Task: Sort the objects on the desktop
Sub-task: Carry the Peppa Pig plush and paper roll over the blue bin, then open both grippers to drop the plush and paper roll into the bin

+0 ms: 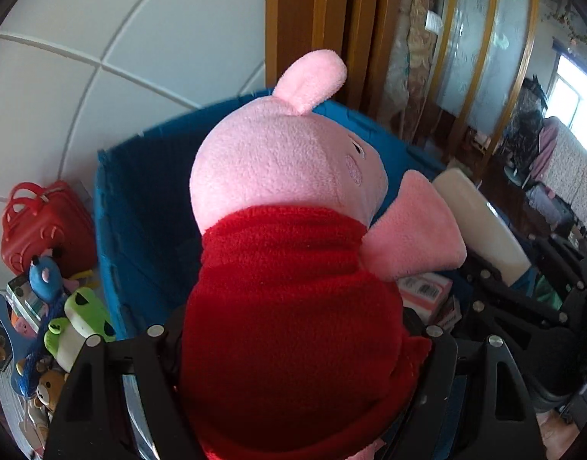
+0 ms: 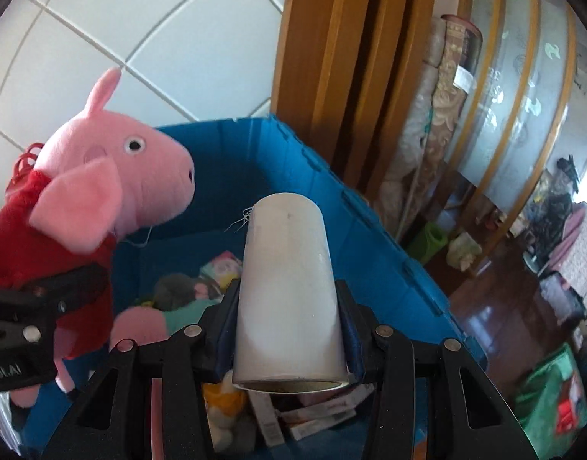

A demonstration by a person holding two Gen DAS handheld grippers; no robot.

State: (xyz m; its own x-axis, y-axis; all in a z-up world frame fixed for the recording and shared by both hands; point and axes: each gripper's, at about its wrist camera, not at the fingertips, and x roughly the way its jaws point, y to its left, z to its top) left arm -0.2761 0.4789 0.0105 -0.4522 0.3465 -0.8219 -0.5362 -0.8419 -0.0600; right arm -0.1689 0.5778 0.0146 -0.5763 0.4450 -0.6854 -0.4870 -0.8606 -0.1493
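A pink pig plush [image 1: 278, 168] in a red dress fills the left wrist view. My left gripper [image 1: 293, 331] is shut on its red body and holds it above a blue bin [image 1: 140, 211]. In the right wrist view my right gripper [image 2: 287, 306] is shut on a white roll [image 2: 289, 268], which lies lengthwise between the blue pads over the same blue bin [image 2: 293, 161]. The pig plush [image 2: 113, 176] hangs at the left of that view, with the left gripper's black finger [image 2: 44, 306] against it. The white roll [image 1: 481, 222] also shows to the right of the pig.
Soft toys [image 2: 178, 291] and flat boxes [image 2: 312, 414] lie inside the bin. Left of the bin sit a red toy suitcase [image 1: 44, 226], a green frog plush [image 1: 82, 314] and other small toys. A tiled wall and a wooden door frame [image 2: 332, 57] stand behind it. A green bag [image 2: 554, 395] lies on the floor at right.
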